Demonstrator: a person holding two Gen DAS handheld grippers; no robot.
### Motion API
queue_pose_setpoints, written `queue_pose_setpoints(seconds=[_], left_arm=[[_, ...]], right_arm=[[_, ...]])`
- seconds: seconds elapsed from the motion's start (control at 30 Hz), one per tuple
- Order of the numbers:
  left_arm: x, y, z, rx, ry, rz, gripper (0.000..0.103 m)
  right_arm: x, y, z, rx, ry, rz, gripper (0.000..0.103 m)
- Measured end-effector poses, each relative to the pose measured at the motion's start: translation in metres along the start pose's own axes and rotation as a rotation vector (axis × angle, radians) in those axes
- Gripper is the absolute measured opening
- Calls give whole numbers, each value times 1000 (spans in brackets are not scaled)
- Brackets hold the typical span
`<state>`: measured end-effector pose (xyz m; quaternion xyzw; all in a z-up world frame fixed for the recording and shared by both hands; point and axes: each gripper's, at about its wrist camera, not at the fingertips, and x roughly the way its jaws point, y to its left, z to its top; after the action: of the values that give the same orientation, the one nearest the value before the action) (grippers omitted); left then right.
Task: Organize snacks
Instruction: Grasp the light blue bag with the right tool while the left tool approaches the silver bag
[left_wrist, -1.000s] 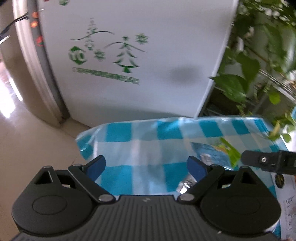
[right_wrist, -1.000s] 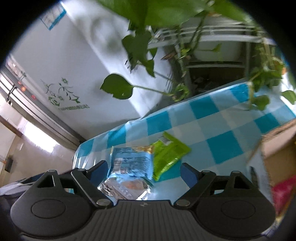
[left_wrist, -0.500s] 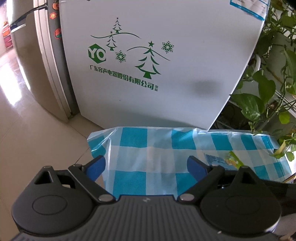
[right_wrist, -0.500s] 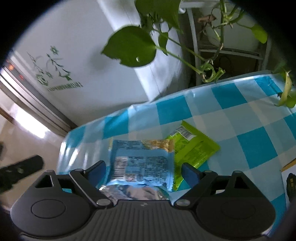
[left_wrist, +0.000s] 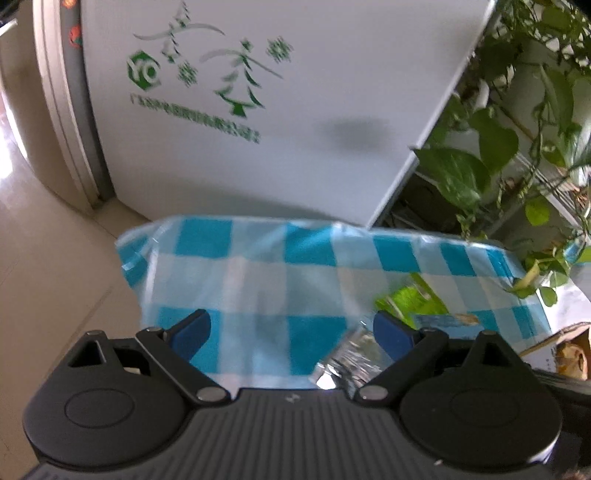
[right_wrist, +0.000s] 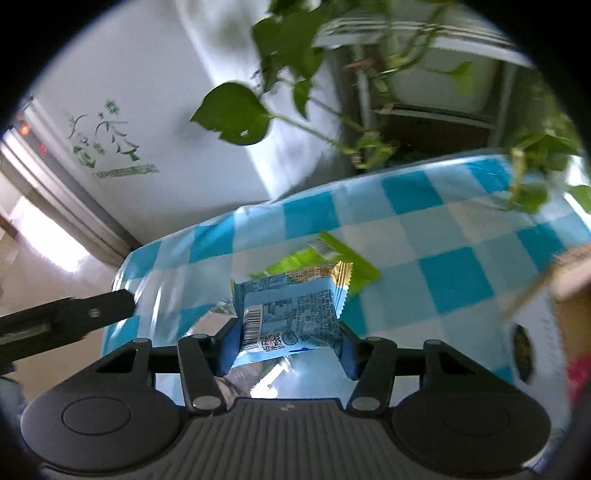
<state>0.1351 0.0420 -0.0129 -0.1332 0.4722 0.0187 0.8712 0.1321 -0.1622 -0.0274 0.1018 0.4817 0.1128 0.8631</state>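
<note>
blue snack packet (right_wrist: 291, 314): barcode side up, crumpled | sat between right gripper (right_wrist: 288, 349) pads, 12 o'clock | jaws had just clamped onto it

Packet (right_wrist: 291, 314) before wrapper (right_wrist: 354, 266) on table (right_wrist: 461, 229)

Your blue snack packet (right_wrist: 291, 314) is pinched at its two sides, back face toward you, barcode and small print showing, its crimped yellow top edge tilted up and away. The green packet (right_wrist: 325, 262) lies flat on the checked cloth just behind it, partly hidden. A silver foil packet (right_wrist: 240, 384) lies under the blue one, crumpled.
</note>
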Motion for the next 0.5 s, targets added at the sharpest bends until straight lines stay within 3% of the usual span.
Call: queue_pose_setpoints(seconds=[0.2, 0.5], left_arm=[[18, -19, -15, -57, 62, -16, 95], [39, -40, -20, -89, 66, 42, 95]], right_arm=[[-41, -26, -20, 117, -22, -32, 61], [-85, -41, -35, 187, -102, 38, 61]])
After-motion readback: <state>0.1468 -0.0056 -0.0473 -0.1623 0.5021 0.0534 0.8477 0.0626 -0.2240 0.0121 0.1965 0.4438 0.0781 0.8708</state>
